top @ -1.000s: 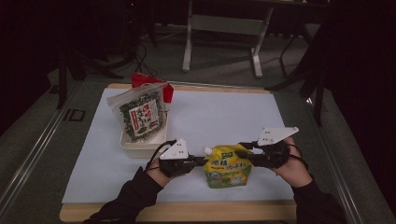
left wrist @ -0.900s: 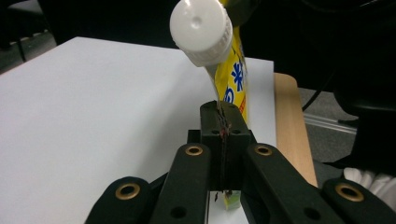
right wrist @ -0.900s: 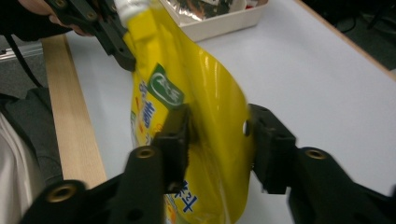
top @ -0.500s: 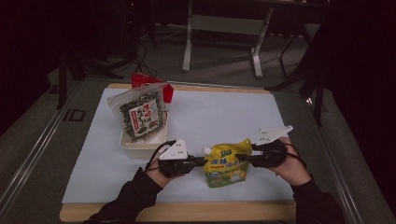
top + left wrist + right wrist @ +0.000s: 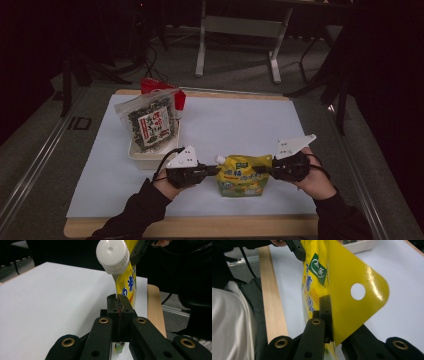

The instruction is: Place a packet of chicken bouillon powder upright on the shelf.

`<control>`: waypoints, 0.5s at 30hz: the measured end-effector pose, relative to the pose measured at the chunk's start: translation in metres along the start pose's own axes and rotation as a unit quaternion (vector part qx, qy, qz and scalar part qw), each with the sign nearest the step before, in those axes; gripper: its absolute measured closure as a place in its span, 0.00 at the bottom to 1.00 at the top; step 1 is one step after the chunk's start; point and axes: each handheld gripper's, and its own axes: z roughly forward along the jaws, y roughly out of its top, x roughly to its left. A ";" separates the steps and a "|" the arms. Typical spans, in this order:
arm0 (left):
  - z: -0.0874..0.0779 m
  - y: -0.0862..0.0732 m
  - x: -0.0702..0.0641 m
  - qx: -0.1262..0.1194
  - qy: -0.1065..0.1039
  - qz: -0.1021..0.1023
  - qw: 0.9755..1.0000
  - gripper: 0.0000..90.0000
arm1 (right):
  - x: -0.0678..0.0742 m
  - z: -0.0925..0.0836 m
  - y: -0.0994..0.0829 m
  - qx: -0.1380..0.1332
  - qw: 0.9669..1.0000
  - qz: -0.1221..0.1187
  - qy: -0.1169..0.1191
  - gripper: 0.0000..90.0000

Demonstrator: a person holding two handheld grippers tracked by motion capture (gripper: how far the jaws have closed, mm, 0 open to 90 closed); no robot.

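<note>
A yellow spouted pouch (image 5: 243,176) with a white cap (image 5: 113,256) is held upright over the white mat between both grippers. My left gripper (image 5: 213,171) is shut on the pouch's left edge just below the spout, and the pouch (image 5: 127,282) rises past its jaws. My right gripper (image 5: 268,170) has just been closing and is now shut on the pouch's right edge. In the right gripper view the jaws (image 5: 329,312) pinch the flat yellow seam (image 5: 354,292) near its round hang hole. The left gripper (image 5: 295,248) shows at the pouch's far side.
A white tray (image 5: 150,152) at the left back of the mat holds a clear bag of dark snack (image 5: 149,122), with a red packet (image 5: 157,87) behind it. The wooden table edge (image 5: 200,227) runs along the front. Desk legs (image 5: 202,45) stand beyond the table.
The right gripper's jaws have closed onto the pouch's right edge. Both hands stayed about where they were, and the pouch stands a little straighter between them.
</note>
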 end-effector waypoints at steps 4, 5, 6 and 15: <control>-0.007 0.002 0.000 -0.001 0.006 -0.002 1.000 0.88 | 0.000 -0.002 0.006 -0.010 1.000 -0.007 0.001 1.00; -0.008 0.002 0.000 0.000 0.010 -0.002 1.000 0.81 | 0.000 -0.001 0.008 -0.007 1.000 -0.010 0.002 1.00; -0.011 0.001 0.000 0.001 0.015 -0.006 1.000 0.79 | 0.001 -0.001 0.010 -0.007 1.000 -0.013 -0.004 1.00; -0.033 -0.012 0.004 -0.006 0.049 -0.043 0.998 0.54 | -0.009 -0.001 0.026 -0.035 0.999 -0.014 -0.026 1.00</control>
